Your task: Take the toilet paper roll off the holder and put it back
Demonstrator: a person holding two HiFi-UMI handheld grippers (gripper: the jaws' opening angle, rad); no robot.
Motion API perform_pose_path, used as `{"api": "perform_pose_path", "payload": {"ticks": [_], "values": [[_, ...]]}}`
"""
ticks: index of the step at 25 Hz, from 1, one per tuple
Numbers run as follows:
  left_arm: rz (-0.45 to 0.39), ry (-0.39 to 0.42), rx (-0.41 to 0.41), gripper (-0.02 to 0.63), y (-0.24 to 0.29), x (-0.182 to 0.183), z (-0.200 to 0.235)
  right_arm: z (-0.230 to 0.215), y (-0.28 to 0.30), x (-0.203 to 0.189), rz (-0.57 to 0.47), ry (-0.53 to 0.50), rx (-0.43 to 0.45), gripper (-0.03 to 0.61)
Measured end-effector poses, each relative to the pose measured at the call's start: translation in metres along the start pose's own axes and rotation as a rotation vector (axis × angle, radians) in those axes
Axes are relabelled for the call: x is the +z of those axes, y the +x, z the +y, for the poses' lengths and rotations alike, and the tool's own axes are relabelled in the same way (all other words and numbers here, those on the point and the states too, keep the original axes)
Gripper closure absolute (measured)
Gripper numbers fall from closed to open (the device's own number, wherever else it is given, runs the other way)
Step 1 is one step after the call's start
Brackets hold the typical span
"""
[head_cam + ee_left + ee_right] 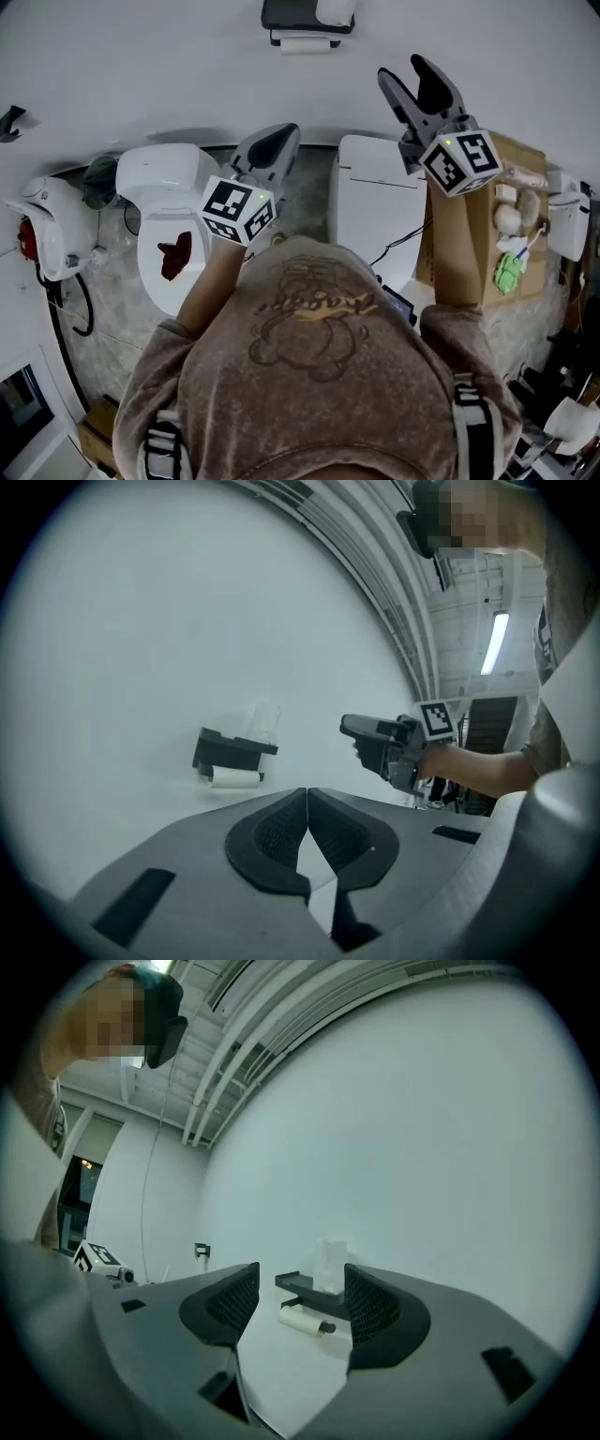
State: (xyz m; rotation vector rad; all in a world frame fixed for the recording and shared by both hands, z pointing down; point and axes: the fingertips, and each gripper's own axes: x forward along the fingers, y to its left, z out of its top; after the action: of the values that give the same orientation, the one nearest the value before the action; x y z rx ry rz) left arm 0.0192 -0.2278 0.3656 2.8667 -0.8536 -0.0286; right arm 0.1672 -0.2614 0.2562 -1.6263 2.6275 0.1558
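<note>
both forearms reach fwd toward the white wall (141, 66), grippers pointing abt level. the right arm is stretched further out. right gripper (408, 80) sits nearer the wall than the left gripper (272, 150), whose arm is bent more and stays close to the body.

right gripper view: right gripper (300, 1279) has its jaws wide apart w/ nothing gripped. the gap frames the black holder (305, 1285) and the toilet paper roll (302, 1320), both well off on the wall and not touched.

left gripper view: left gripper (307, 794) has its jaws closed tip to tip and empty. the right gripper (349, 727) shows off to its right, held level.

roll is on the holder's bar, just under the shelf, in the left gripper view too (roll (234, 777), holder (230, 750)). a pale see-thru thing (330, 1265) stands on the shelf, can't tell what it is.

head view: holder (305, 14) and roll (305, 42) are top centre, ahead of and betw the two grippers. a toilet (169, 187) is below the left arm, and a cardboard box (516, 159) is by the right arm.
</note>
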Motion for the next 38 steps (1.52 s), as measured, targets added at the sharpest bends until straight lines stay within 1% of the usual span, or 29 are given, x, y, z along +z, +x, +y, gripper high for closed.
{"api": "perform_pose_path", "payload": {"ticks": [6, 11, 17, 22, 26, 28, 30, 36, 38], "values": [[0.012, -0.004, -0.007, 0.594, -0.002, -0.005, -0.008, 0.035, -0.038, -0.048, 0.044, 0.03, 0.006, 0.344], [0.012, -0.011, -0.004, 0.594, -0.005, -0.009, -0.009, 0.059, -0.063, -0.078, 0.063, 0.07, -0.006, 0.353], [0.015, -0.024, 0.01, 0.594, -0.009, -0.015, -0.007, 0.072, -0.081, -0.113, 0.114, 0.125, -0.034, 0.362], [0.015, -0.025, 0.028, 0.594, -0.011, -0.019, -0.003, 0.075, -0.08, -0.125, 0.136, 0.128, -0.047, 0.377], [0.015, -0.013, 0.046, 0.594, -0.013, -0.021, 0.001, 0.073, -0.08, -0.129, 0.137, 0.127, -0.069, 0.439], [0.012, -0.019, 0.054, 0.594, -0.014, -0.022, 0.003, 0.072, -0.08, -0.133, 0.136, 0.125, -0.082, 0.461], [0.009, -0.028, 0.06, 0.594, -0.015, -0.025, 0.005, 0.071, -0.079, -0.134, 0.135, 0.127, -0.095, 0.496], [0.006, -0.025, 0.064, 0.594, -0.014, -0.028, 0.007, 0.067, -0.079, -0.138, 0.133, 0.135, -0.139, 0.57], [0.007, -0.024, 0.066, 0.594, -0.014, -0.029, 0.008, 0.065, -0.08, -0.139, 0.132, 0.139, -0.149, 0.58]]}}
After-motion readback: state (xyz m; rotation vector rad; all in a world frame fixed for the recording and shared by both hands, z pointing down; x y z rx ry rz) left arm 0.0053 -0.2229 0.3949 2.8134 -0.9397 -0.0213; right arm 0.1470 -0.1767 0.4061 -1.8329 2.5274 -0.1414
